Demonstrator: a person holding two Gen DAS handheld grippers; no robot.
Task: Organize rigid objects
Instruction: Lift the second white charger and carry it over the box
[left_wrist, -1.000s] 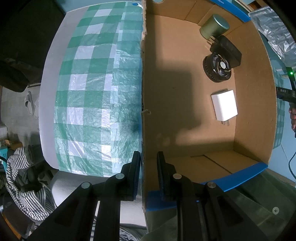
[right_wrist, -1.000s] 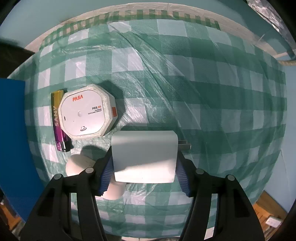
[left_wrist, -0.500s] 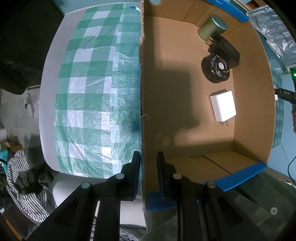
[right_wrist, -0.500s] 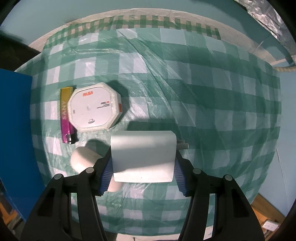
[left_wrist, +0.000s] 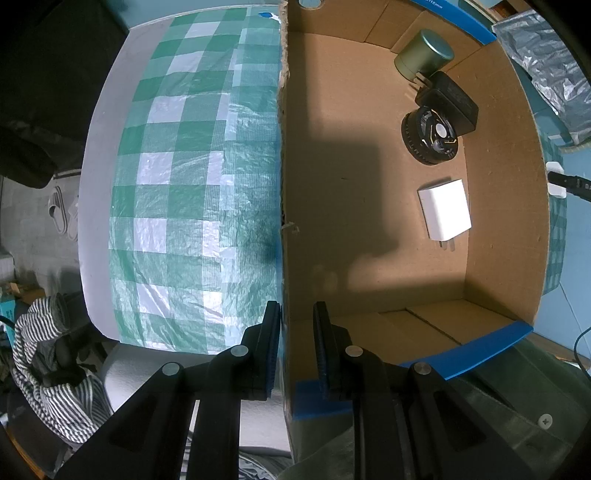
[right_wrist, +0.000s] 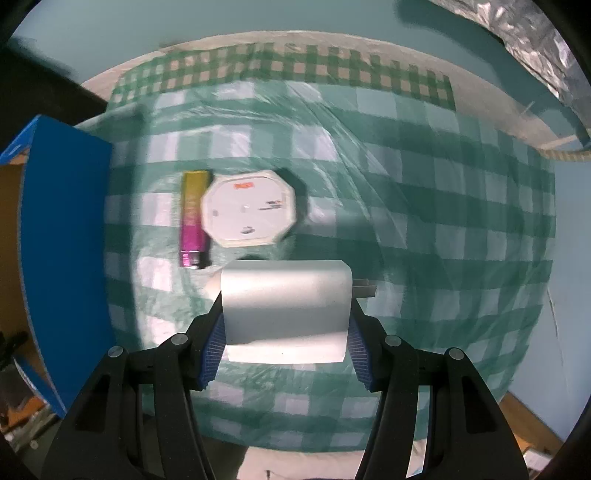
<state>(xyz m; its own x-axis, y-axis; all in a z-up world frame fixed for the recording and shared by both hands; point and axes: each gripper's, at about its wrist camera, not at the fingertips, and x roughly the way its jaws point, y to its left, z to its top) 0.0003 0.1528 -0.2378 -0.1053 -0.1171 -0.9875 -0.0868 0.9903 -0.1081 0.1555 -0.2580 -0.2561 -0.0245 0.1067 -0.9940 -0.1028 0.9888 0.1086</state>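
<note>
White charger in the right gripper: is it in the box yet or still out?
Out. The right gripper holds the white charger above the checked tablecloth; the cardboard box stands to its left.

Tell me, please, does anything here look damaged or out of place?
Only slightly. The cardboard box has a ragged, frayed top edge on the wall that the left hand-held gripper straddles, with a torn bit sticking out halfway along. The black adapter lies partly over the round black part. Nothing is spilled.
</note>
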